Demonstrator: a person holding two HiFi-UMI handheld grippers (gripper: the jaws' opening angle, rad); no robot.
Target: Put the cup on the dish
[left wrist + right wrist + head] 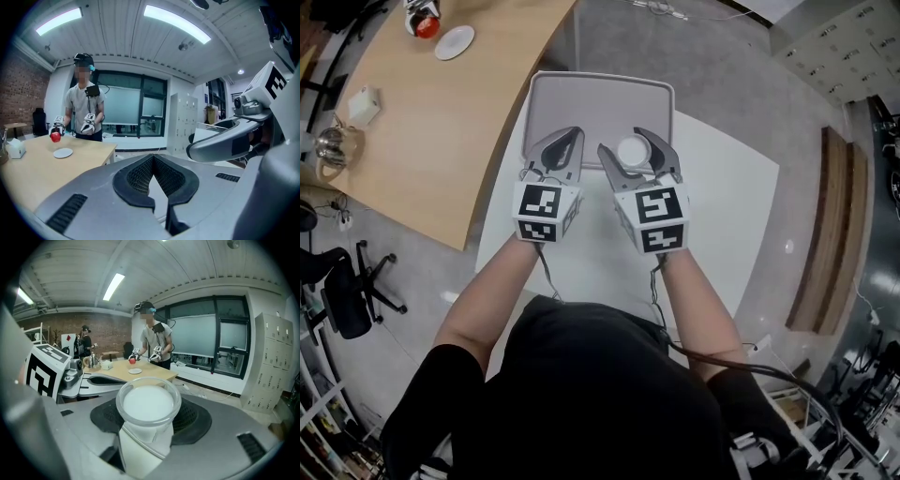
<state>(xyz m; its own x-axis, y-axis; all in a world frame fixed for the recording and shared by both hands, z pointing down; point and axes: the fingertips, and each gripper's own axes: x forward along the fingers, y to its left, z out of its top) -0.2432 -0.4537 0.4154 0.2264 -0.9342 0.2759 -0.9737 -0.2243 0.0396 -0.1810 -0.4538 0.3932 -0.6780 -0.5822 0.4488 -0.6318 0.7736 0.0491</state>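
Observation:
In the head view my right gripper point(623, 142) is shut on a white cup point(633, 150), held mouth-up over the near edge of a grey tray point(581, 94). In the right gripper view the cup point(148, 404) fills the space between the jaws of that gripper point(148, 399), its rim facing the camera. Beside it, my left gripper point(570, 136) is shut with nothing in it; in the left gripper view the black pads point(136, 176) of this gripper point(152, 157) meet at their tips. Both grippers hover side by side above the white table point(722, 197).
A wooden table point(422, 131) stands to the left, carrying a small white dish point(454, 42), a kettle point(328, 145) and a white box point(363, 105). Another person point(154, 345) stands there holding a red object point(422, 23) in grippers. An office chair point(347, 291) is at lower left.

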